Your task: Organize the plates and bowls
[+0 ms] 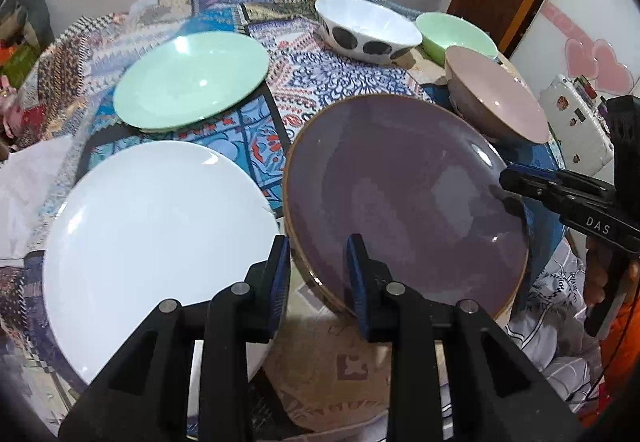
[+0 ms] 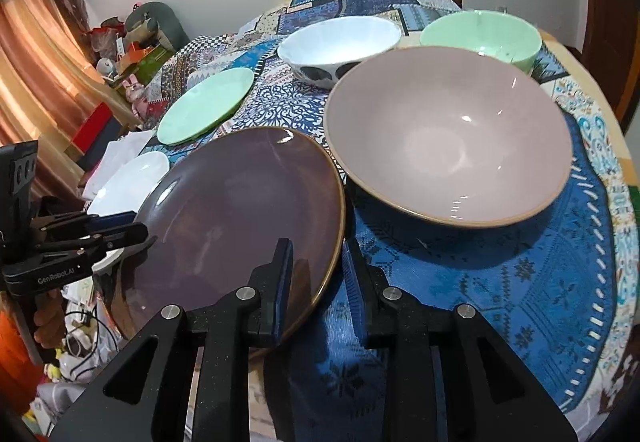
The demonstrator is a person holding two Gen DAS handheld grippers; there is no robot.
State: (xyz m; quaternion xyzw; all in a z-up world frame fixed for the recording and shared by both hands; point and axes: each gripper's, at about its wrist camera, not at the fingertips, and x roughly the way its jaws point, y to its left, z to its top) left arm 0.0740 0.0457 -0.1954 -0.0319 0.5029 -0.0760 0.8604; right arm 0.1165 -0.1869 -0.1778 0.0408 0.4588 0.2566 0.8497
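Left claw (image 1: pixel 318 248) pinching purple plate (image 1: pixel 404 198) rim, right claw (image 2: pixel 316 252) likewise, opposite edge

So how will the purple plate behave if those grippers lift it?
The purple plate looks rigid and glazed, so probably slippery at the pads. Held only by its rim between the left gripper and right gripper, it may tilt. Likely breakable if dropped.

A round table (image 2: pixel 624 146) wears a patchwork cloth (image 1: pixel 320 82) of blue, white and red; a green plate (image 1: pixel 192 80) sits flat at the far left, a white plate (image 1: pixel 160 234) nearer; the purple plate (image 1: pixel 400 194) tilts off the cloth at the near edge; behind it a pink bowl (image 2: pixel 448 134), a spotted white bowl (image 2: pixel 340 38) and a green bowl (image 2: pixel 480 30) stand upright.
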